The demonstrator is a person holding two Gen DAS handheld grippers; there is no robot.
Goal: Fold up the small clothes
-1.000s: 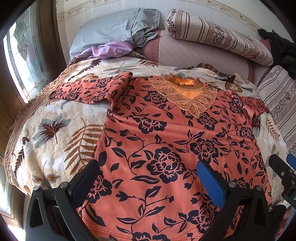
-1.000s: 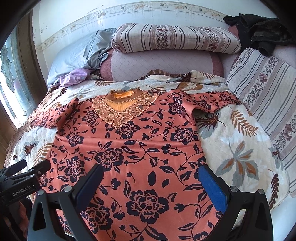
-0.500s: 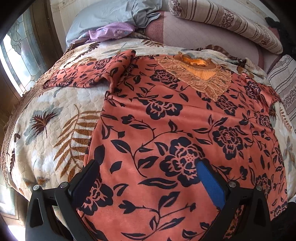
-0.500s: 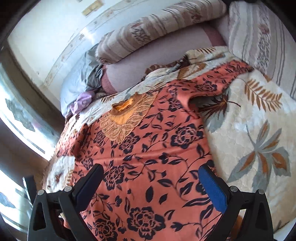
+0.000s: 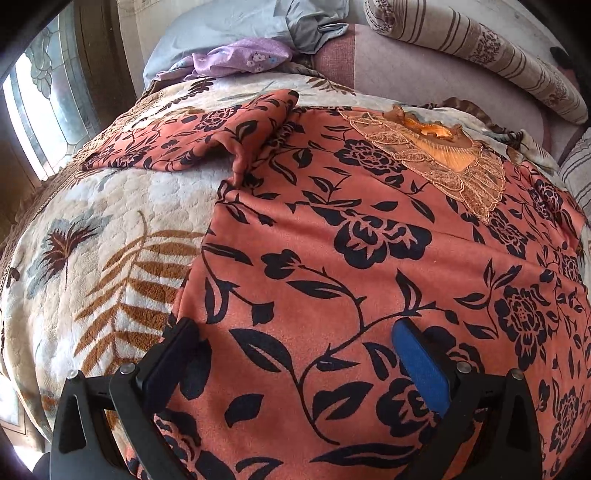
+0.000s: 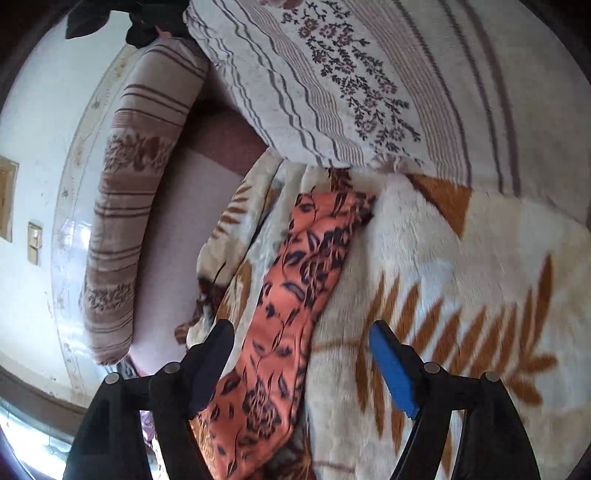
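Though unlabelled — orange floral top [image 5: 332, 258]

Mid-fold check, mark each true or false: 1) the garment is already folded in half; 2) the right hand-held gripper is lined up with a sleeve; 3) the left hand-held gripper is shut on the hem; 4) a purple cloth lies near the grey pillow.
1) False: the orange floral garment lies spread flat on the blanket.
2) True: the right hand-held gripper has the sleeve between its jaws, which have just been closing but are not yet pressing.
3) False: the left hand-held gripper is open over the fabric.
4) True: the purple cloth lies by the grey pillow.
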